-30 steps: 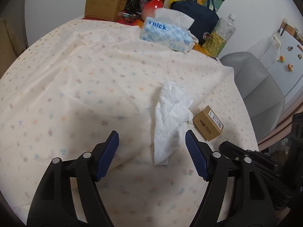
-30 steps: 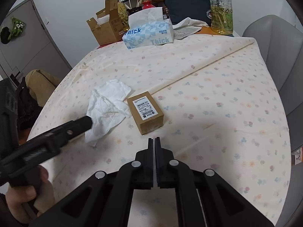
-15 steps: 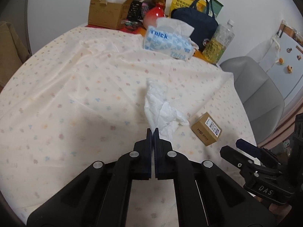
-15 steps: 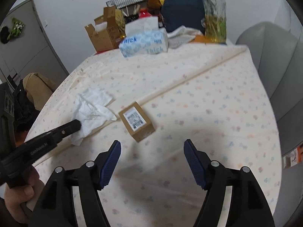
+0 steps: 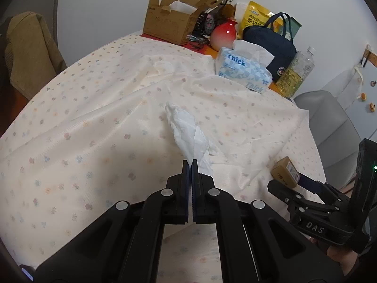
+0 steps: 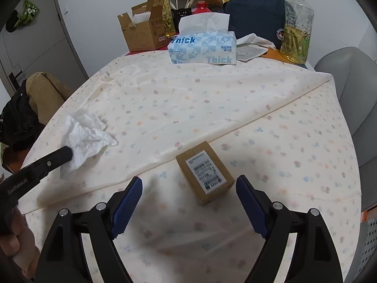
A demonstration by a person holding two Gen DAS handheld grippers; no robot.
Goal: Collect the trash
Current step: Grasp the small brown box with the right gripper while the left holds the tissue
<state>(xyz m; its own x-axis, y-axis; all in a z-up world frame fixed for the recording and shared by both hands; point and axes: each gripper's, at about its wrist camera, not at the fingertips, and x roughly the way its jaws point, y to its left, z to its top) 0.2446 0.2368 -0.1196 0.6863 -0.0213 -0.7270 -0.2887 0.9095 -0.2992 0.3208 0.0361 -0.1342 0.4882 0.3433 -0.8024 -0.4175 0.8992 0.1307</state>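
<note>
Tissue (image 5: 188, 132) pinched by left gripper (image 5: 191, 165); right gripper (image 6: 188, 202) wide before small box (image 6: 205, 172) near tablecloth edge

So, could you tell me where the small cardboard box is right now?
In the right wrist view the small cardboard box lies on the tablecloth just ahead of the open right gripper, right of the crumpled tissue.
</note>
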